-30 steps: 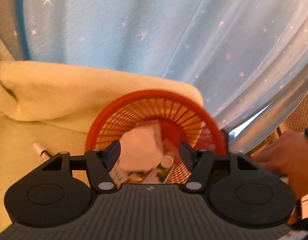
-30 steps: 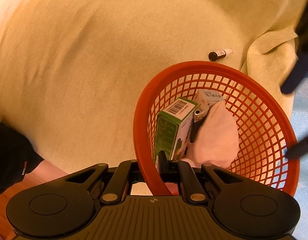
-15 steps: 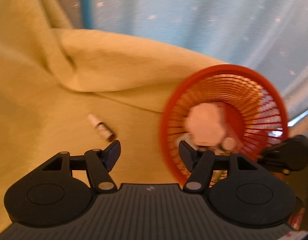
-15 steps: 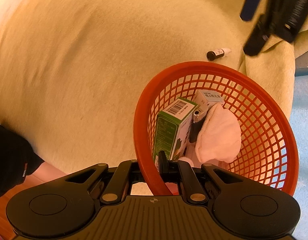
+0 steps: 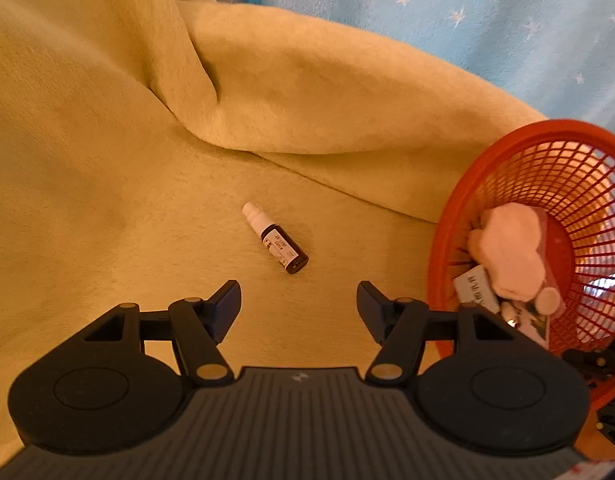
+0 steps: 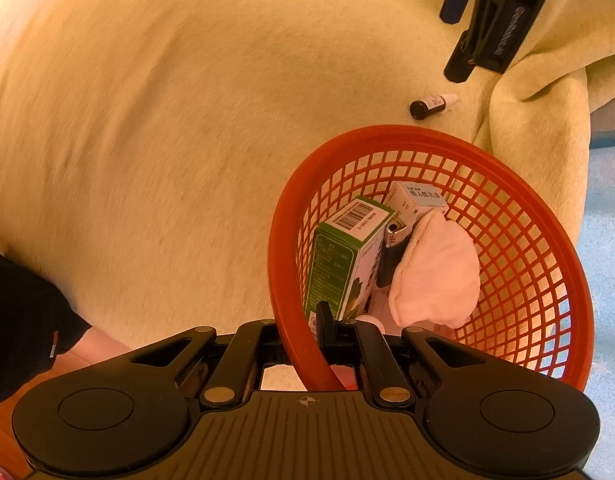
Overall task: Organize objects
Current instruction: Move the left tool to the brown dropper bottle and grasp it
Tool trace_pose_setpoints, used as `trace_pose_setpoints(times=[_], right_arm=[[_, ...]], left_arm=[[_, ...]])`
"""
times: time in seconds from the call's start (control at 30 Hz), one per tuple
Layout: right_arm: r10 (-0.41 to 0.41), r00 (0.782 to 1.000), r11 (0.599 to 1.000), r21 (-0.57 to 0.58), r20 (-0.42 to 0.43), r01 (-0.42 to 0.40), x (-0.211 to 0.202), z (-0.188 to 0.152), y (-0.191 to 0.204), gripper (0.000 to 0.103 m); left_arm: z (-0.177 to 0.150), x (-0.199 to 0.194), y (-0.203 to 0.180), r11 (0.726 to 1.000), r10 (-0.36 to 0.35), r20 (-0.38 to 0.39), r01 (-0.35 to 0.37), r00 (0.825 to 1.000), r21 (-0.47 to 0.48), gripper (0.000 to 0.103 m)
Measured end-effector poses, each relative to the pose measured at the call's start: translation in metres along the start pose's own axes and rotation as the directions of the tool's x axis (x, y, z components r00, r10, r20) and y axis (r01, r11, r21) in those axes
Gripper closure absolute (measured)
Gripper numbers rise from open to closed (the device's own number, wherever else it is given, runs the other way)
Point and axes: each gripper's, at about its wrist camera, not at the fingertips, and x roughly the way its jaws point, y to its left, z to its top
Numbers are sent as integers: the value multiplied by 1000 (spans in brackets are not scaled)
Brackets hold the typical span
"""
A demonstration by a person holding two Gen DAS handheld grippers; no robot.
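Swung left off the red plastic mesh basket [image 5: 519,184] onto the pale yellow fleece blanket [image 5: 107,160]. Left gripper [image 5: 298,300] spread wide, empty, just short of the small dark dropper bottle with white cap [image 5: 276,239] lying mid-blanket. Right gripper [image 6: 307,330] clamped on the basket's near rim. Inside, partly hidden: green carton [image 6: 339,256], white cloth [image 6: 435,272], lighter [image 6: 392,252].

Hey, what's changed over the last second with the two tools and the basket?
The left tool, open, swung away from the red basket toward the small dark bottle on the yellow blanket. The right tool stayed clamped on the basket's rim; the contents stayed put.
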Motion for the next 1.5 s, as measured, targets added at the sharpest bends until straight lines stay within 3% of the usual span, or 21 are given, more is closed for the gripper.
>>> trace_pose_setpoints(times=[0.7, 1.0, 1.07, 1.13, 1.5], right_arm=[[30, 1000, 999, 34, 4, -30, -1, 1, -10, 99], [43, 999, 998, 47, 15, -43, 0, 0, -11, 99], [44, 999, 998, 49, 17, -45, 0, 0, -11, 99], [45, 999, 998, 52, 18, -45, 0, 0, -12, 99], [42, 999, 998, 44, 23, -43, 0, 1, -9, 99]], left_arm=[[20, 93, 12, 999, 32, -31, -30, 999, 38, 44], [28, 120, 11, 998, 42, -64, -38, 997, 53, 61], [27, 119, 11, 995, 57, -74, -51, 996, 91, 78], [24, 117, 10, 987, 86, -82, -74, 993, 139, 84], [22, 113, 18, 985, 107, -88, -93, 990, 144, 84]])
